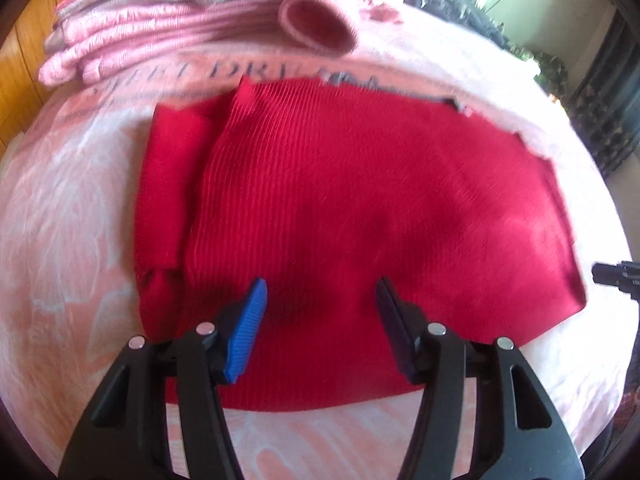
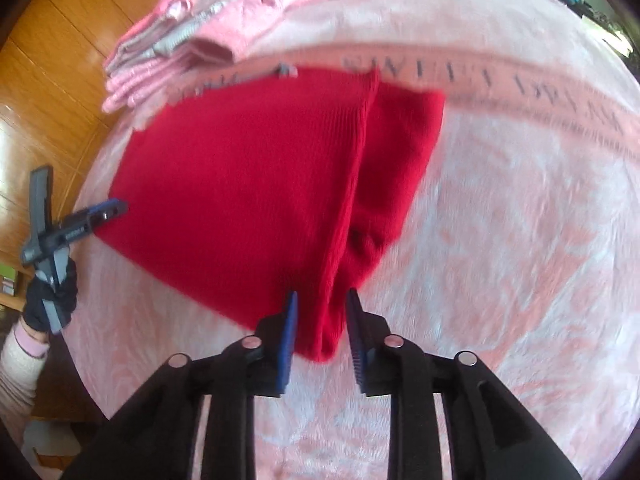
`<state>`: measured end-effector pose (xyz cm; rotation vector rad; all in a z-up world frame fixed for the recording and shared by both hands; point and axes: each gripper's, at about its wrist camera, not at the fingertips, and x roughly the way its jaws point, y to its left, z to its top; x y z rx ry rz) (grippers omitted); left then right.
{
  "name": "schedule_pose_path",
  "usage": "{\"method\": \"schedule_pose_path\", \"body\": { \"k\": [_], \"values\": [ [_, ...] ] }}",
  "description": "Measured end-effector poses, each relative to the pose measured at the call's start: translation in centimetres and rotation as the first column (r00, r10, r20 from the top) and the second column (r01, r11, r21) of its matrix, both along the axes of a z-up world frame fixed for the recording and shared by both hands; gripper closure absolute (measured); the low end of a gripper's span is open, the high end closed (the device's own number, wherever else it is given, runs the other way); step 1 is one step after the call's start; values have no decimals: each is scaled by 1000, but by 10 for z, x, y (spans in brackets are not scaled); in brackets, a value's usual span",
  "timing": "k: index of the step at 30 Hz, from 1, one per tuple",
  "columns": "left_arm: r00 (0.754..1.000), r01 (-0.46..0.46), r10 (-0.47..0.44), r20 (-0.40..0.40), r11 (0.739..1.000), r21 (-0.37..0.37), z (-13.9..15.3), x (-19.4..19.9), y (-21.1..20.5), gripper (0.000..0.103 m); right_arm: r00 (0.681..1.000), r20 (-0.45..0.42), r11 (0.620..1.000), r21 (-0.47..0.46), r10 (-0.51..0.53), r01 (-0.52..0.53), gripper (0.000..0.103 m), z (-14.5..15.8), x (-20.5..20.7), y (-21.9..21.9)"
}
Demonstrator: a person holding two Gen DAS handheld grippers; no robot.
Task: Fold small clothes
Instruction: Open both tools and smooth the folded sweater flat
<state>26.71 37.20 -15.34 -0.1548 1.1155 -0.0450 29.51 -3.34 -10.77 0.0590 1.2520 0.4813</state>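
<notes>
Mid-fold, the red knit garment [image 1: 340, 208] lies centre-frame on the pink blanket [image 1: 80, 240]; left gripper [image 1: 322, 312] gapes above it, right gripper [image 2: 322, 320] straddles its near corner unclamped, so pinching probably comes next.

Blanket lettering [image 2: 500, 84] blurred, partly under red sweater [image 2: 248, 176], can't read fully. Right gripper [image 1: 616, 274] cut by frame edge. Dark clutter [image 1: 472, 8] too blurry to ID.
</notes>
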Motion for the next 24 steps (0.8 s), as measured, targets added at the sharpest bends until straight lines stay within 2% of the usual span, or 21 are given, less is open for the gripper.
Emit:
{"method": "schedule_pose_path", "body": {
  "k": [3, 6, 8, 9, 10, 11, 12, 14, 17, 22, 24],
  "values": [
    [1000, -2, 3, 24, 1000, -17, 9, 12, -6, 44, 1000, -4, 999, 21, -27, 27, 74, 3, 30, 4],
    [1000, -15, 16, 13, 999, -40, 5, 27, -8, 44, 997, -48, 998, -6, -59, 59, 72, -15, 61, 7],
    [1000, -17, 17, -1, 999, -41, -2, 36, -8, 44, 993, -90, 997, 8, -81, 82, 71, -28, 74, 9],
    [1000, -17, 17, -14, 999, -41, -7, 40, -7, 44, 990, -107, 996, 17, -87, 90, 75, -34, 77, 9],
    [1000, -17, 16, -25, 999, -40, -12, 42, -6, 44, 988, -122, 995, 33, -92, 96, 91, -38, 79, 9],
    [999, -16, 15, -31, 999, -42, -15, 43, -4, 43, 986, -136, 993, 58, -93, 101, 98, -41, 80, 7],
    [1000, -12, 11, -29, 999, -49, -18, 43, -2, 43, 986, -136, 992, 70, -98, 108, 98, -42, 78, 4],
    [1000, -1, 0, -22, 999, -50, -20, 42, -1, 42, 986, -118, 992, 30, -118, 123, 99, -44, 75, -2],
    [1000, 9, -10, -15, 999, -41, -22, 42, -2, 42, 980, -143, 989, 41, -135, 142, 99, -53, 74, -2],
    [1000, 10, -10, -6, 999, -45, -23, 41, 0, 41, 984, -128, 993, -4, -120, 120, 97, -49, 78, 7],
    [1000, 8, -8, -9, 999, -48, -22, 42, 0, 41, 984, -123, 991, 38, -126, 131, 81, -43, 73, 2]
  ]
}}
